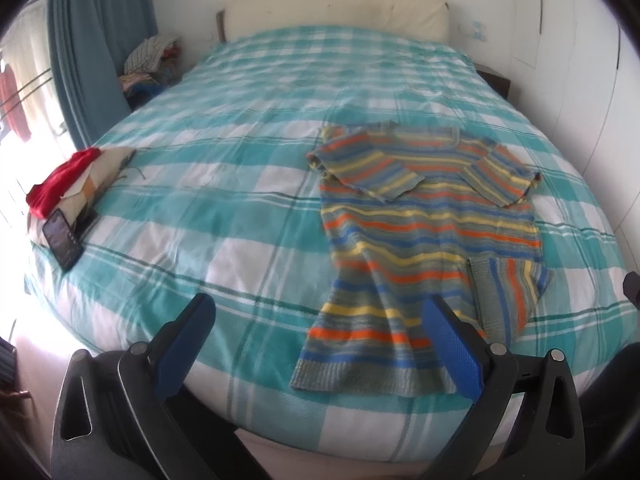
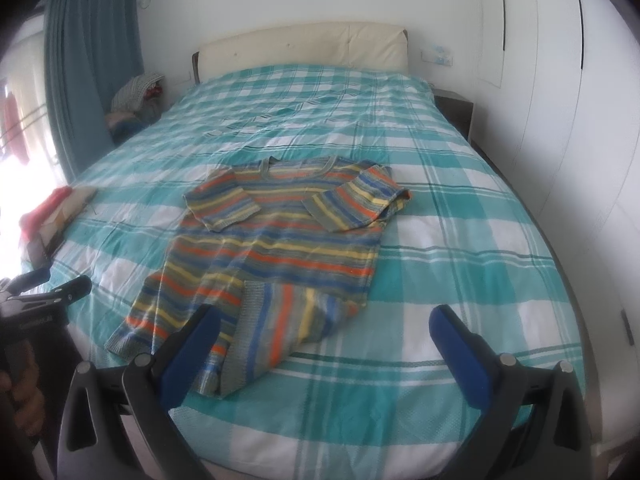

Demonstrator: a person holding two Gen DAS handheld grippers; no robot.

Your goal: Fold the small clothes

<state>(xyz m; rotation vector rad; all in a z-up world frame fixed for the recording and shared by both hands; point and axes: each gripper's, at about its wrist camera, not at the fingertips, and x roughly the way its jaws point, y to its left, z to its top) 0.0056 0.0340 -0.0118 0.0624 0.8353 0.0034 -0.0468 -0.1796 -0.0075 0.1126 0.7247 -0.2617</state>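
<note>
A small striped knit sweater (image 1: 428, 232) in orange, yellow, blue and grey lies flat on the bed, both sleeves folded in over the chest and its lower right corner turned up. It also shows in the right wrist view (image 2: 280, 248). My left gripper (image 1: 320, 312) is open and empty, held above the bed's near edge by the sweater's hem. My right gripper (image 2: 324, 324) is open and empty, over the sweater's turned-up lower corner. The left gripper's body (image 2: 44, 292) shows at the left of the right wrist view.
The bed (image 1: 200, 184) has a teal and white checked cover and a cream headboard (image 1: 336, 8). A pile of red and beige clothes (image 1: 72, 184) and a phone (image 1: 62, 240) lie at its left edge. More clothes (image 1: 148, 60) are heaped beside the blue curtain (image 1: 92, 40).
</note>
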